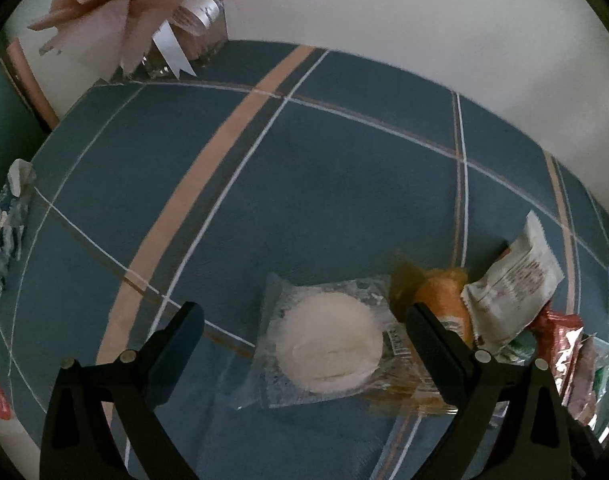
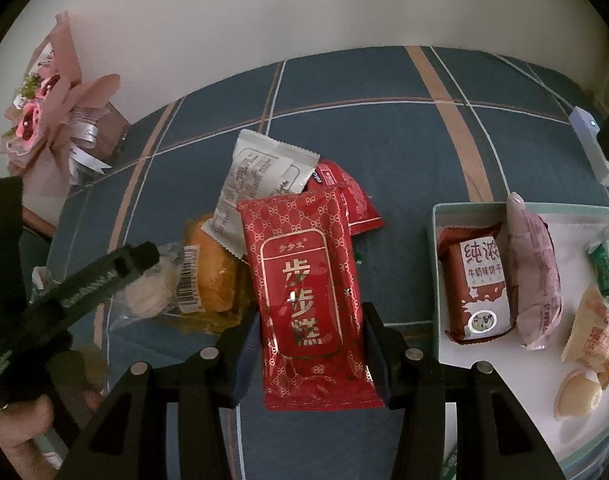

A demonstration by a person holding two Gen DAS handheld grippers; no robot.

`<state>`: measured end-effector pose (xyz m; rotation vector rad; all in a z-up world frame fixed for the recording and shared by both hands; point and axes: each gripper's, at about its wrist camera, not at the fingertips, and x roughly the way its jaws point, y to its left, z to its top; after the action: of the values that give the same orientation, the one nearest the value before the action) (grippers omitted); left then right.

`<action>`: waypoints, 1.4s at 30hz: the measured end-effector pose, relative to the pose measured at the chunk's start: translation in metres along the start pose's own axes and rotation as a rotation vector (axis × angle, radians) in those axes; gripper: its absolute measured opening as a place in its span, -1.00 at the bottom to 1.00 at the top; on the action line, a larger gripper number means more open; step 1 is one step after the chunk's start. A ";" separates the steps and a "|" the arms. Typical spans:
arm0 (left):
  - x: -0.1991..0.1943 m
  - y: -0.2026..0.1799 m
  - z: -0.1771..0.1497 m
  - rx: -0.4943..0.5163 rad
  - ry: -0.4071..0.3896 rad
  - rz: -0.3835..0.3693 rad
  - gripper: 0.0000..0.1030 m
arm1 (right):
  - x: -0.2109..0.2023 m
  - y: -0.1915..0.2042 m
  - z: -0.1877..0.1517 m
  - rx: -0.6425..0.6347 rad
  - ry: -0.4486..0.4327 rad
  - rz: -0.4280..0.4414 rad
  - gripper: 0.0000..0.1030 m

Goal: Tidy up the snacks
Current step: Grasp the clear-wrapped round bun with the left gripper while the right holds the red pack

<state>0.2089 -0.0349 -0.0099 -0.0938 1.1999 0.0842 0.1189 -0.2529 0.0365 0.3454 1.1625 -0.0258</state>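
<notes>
Red snack packet [image 2: 308, 304] upright between jaws; clear-wrapped white cake [image 1: 328, 354] flat.

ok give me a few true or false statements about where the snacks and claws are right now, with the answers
1. The right claw is shut on the red snack packet. True.
2. The left claw grips the round white cake. False: its jaws stand open, with the cake lying on the tablecloth between them.
3. The tray has no snacks in it. False: it already holds several, among them a milk biscuit pack.
4. An orange bun lies beside the round white cake. True.
5. The bouquet stands in the tray. False: it stands at the table's far left corner.
</notes>
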 end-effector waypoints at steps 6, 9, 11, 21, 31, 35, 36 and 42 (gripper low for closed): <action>0.019 -0.003 -0.006 -0.005 0.058 0.007 0.96 | 0.005 -0.001 -0.001 0.007 0.011 -0.002 -0.02; 0.020 0.001 -0.006 -0.031 0.064 -0.010 0.96 | 0.006 -0.002 0.000 0.014 0.014 -0.004 -0.02; 0.019 0.004 -0.005 -0.058 0.070 -0.034 0.96 | 0.008 -0.003 0.001 0.019 0.017 -0.004 -0.02; 0.013 0.005 -0.007 -0.063 0.063 -0.061 0.46 | 0.010 -0.003 0.003 0.024 0.024 -0.005 -0.02; 0.001 0.006 -0.008 -0.079 0.064 -0.058 0.41 | 0.008 -0.005 0.004 0.027 0.017 -0.002 -0.02; -0.011 0.008 -0.008 -0.094 0.052 -0.066 0.41 | 0.004 -0.006 0.003 0.028 0.012 -0.003 -0.02; -0.015 0.008 -0.008 -0.095 0.046 -0.068 0.41 | 0.002 -0.006 0.002 0.028 0.010 -0.004 -0.02; -0.044 0.003 -0.008 -0.078 -0.013 -0.073 0.41 | -0.005 -0.005 0.000 0.028 0.003 -0.007 -0.02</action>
<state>0.1856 -0.0339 0.0287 -0.2052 1.1792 0.0673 0.1160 -0.2590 0.0398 0.3669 1.1675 -0.0476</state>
